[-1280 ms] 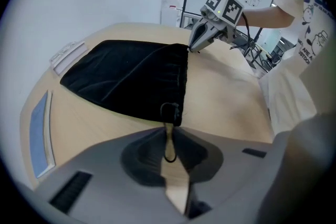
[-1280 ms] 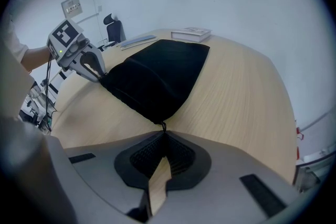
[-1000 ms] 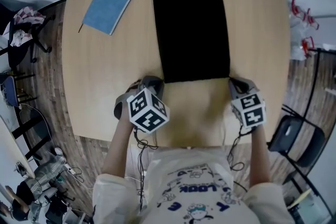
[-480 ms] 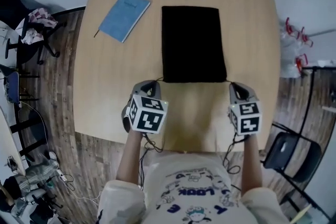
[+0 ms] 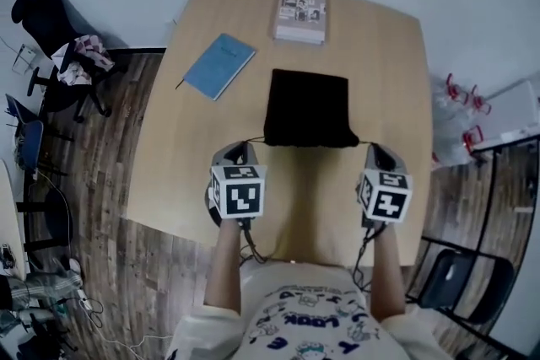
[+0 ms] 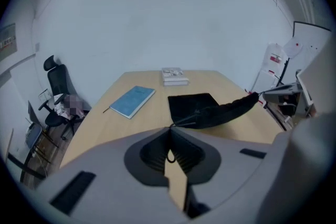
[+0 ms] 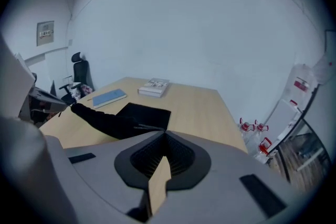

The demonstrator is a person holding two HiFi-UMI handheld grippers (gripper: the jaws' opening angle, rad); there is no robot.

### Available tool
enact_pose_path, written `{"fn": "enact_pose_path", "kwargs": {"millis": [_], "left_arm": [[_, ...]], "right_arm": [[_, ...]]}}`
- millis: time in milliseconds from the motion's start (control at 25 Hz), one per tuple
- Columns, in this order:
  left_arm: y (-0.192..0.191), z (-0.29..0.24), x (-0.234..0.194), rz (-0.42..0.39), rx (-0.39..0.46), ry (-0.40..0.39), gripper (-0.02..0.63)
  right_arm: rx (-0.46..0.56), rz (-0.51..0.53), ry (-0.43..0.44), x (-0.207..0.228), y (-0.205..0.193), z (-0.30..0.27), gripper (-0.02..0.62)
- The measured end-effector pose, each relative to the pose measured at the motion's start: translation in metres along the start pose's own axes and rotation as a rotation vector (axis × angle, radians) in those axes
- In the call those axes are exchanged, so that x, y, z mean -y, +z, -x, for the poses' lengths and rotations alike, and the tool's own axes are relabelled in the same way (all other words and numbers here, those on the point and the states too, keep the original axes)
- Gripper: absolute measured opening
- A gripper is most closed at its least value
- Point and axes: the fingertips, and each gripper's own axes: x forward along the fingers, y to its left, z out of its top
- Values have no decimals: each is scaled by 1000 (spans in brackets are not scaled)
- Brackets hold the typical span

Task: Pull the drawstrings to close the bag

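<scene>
1. L tool (image 5: 240, 151): jaws closed on left drawstring (image 6: 181, 122); its loop shows betw. the pads.
2. R tool (image 5: 374, 149): jaws closed, prob. pinching right drawstring (image 7: 143, 126), which is thin and hard to see.
3. Black bag (image 5: 308, 107): mid-counter (image 5: 384, 63), near edge bunched & strung betw. both tools.
4. Blue notebook (image 5: 219, 66) & book stack (image 5: 301, 13) lie beyond, apart from bag.

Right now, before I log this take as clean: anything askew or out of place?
The blue notebook lies skewed to the table's edges. The black bag has its near end raised and bunched, strung by its drawstrings between the shut left gripper and right gripper. Nothing is spilled.
</scene>
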Motion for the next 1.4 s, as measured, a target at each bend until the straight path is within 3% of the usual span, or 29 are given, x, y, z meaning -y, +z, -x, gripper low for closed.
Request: {"fn": "enact_pose_path", "kwargs": {"millis": [200,640,1000,1400], "left_arm": [[20,27,-13,69,71,67,3],[24,55,-36,180,103,185,3],[23,62,-53,239,95,299,5],[22,67,-71,295,113,343,3]], "right_arm": [[63,-72,-76,16,16,23,2],[179,-129,-193,42,37,52,0],[222,-178,-246,60,45,67,1],[248,-238,-285,80,43,69,1]]}}
